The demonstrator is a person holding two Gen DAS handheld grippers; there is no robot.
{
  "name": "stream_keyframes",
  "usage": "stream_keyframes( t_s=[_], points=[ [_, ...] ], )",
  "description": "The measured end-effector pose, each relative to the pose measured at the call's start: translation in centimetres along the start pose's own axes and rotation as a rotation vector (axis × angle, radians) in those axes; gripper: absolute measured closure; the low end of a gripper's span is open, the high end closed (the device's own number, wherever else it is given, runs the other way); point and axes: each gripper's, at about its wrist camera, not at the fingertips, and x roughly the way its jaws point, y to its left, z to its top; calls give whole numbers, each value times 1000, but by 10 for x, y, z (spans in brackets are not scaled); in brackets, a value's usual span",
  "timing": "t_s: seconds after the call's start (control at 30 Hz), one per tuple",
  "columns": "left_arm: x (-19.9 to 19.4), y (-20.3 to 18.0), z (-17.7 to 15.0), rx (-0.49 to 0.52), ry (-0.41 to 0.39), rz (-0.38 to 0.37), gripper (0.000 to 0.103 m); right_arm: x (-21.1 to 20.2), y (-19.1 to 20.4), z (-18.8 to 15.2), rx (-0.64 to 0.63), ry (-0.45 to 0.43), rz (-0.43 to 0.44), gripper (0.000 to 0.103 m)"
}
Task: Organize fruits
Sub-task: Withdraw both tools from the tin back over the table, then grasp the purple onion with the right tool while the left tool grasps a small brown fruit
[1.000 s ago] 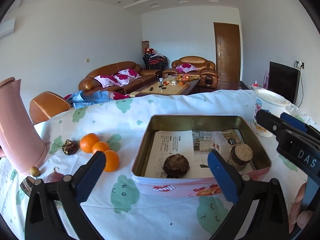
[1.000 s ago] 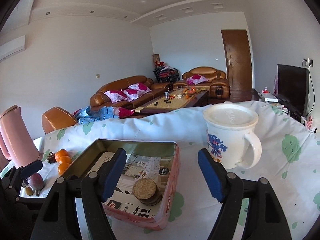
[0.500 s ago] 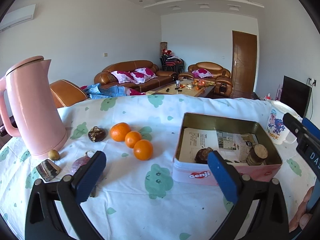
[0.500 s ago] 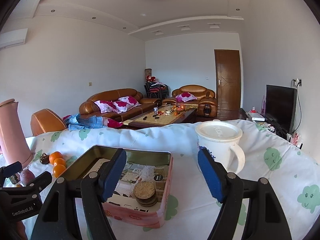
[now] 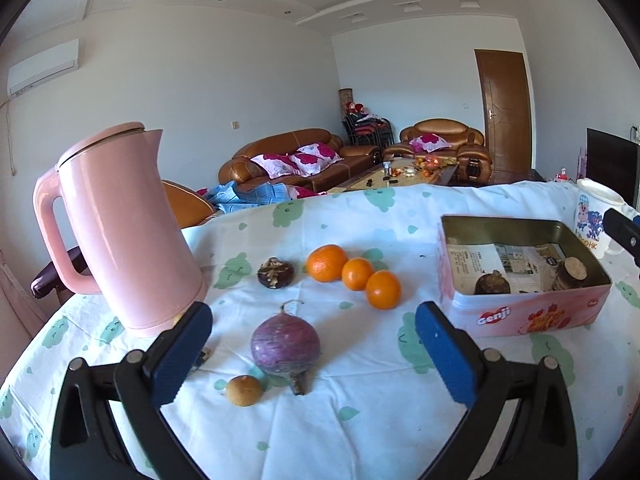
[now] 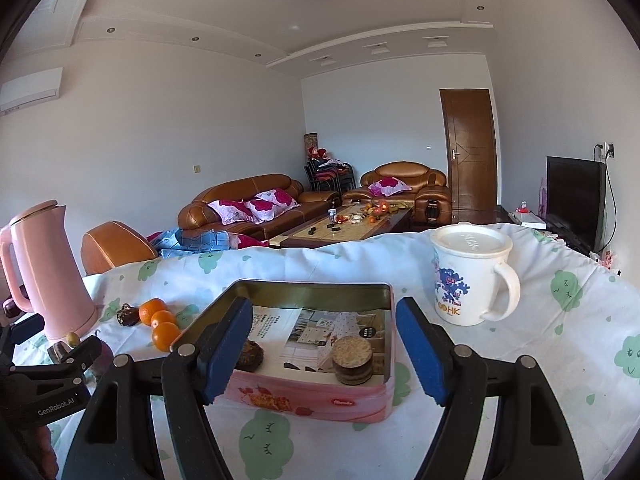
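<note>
Left gripper (image 5: 314,354) was wide open and empty, the purple fruit (image 5: 285,345) lying between its fingers, apparently lined up for pickup; right gripper (image 6: 324,350), also open and empty, hovered over the tin (image 6: 308,390), the likely destination.

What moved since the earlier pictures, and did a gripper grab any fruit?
The left gripper swung left from the tin to face the purple fruit, open, holding nothing. The right gripper stayed open over the tin. No fruit moved.
</note>
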Motion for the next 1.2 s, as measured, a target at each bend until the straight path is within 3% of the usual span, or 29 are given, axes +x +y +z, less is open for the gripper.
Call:
stream_keyframes(
  t_s=[0.23, 0.43, 0.6, 0.67, 0.87, 1.03, 1.2],
  points=[
    [1, 26, -5, 5, -2, 31, 0, -4, 34, -5, -51, 15, 48, 28],
    [10, 65, -8, -5, 6, 53, 0, -4, 63, -11, -43, 48, 137, 28],
    [31, 119, -13, -156, 92, 42, 0, 3, 103, -18, -97, 108, 226, 28],
    [37, 137, -16, -226, 121, 82, 0, 6, 118, -20, -111, 131, 267, 28],
    [42, 156, -20, -267, 136, 218, 0, 36, 162, -28, -142, 274, 381, 28],
    [47, 166, -23, -303, 164, 220, 0, 62, 200, -37, -142, 397, 482, 28],
    [44, 172, -23, -319, 166, 222, 0, 88, 229, -45, -167, 478, 484, 28]
  ],
)
